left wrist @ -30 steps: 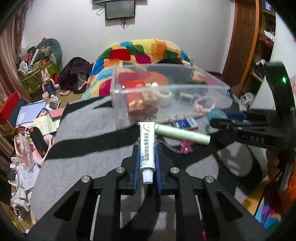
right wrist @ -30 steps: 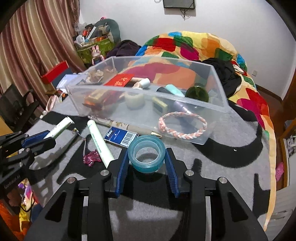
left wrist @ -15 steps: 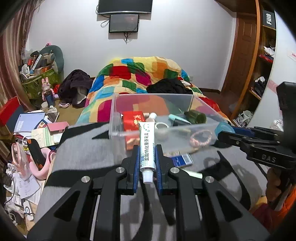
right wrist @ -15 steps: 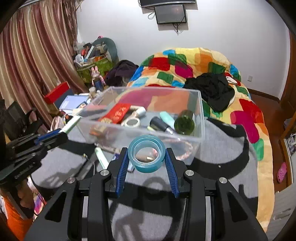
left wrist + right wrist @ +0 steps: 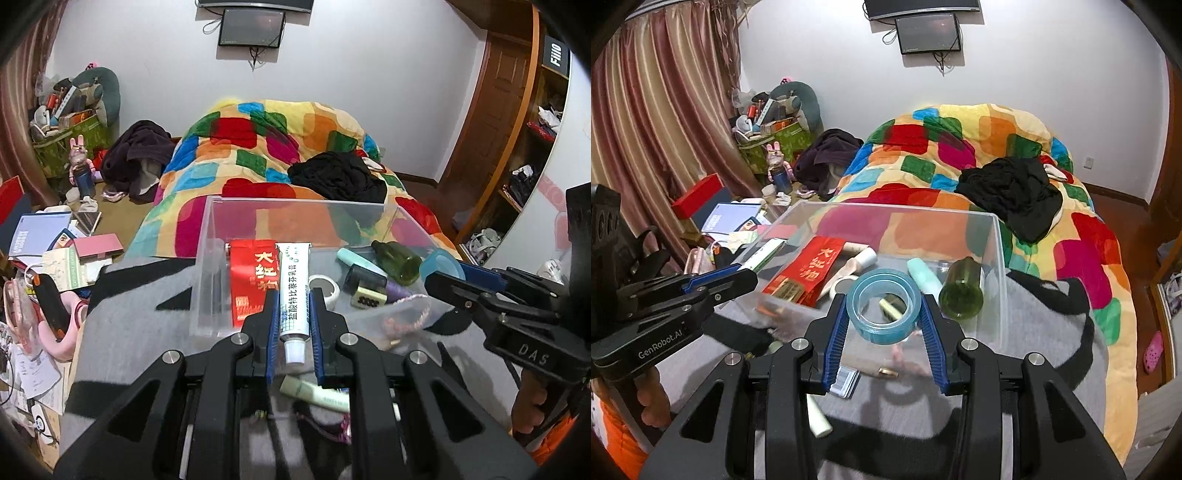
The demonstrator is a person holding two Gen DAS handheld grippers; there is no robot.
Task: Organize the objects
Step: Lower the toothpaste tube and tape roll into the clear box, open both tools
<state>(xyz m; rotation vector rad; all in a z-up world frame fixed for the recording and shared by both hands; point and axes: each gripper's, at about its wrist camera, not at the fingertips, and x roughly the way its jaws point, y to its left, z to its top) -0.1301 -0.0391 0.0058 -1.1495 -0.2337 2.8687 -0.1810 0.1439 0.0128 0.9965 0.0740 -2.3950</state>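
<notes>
Translucent blue tape ring (image 5: 883, 306) between ribbed claw pads (image 5: 836, 341)

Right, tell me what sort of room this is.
A lived-in bedroom, most likely: a bed under a patchwork quilt in bright colours, a striped pink curtain, and a small dark screen mounted on the white wall.

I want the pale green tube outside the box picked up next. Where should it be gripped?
Grip the pale green tube across its middle, from above: it lies flat on the grey blanket, so its long round sides are free. Its far end is hidden.
</notes>
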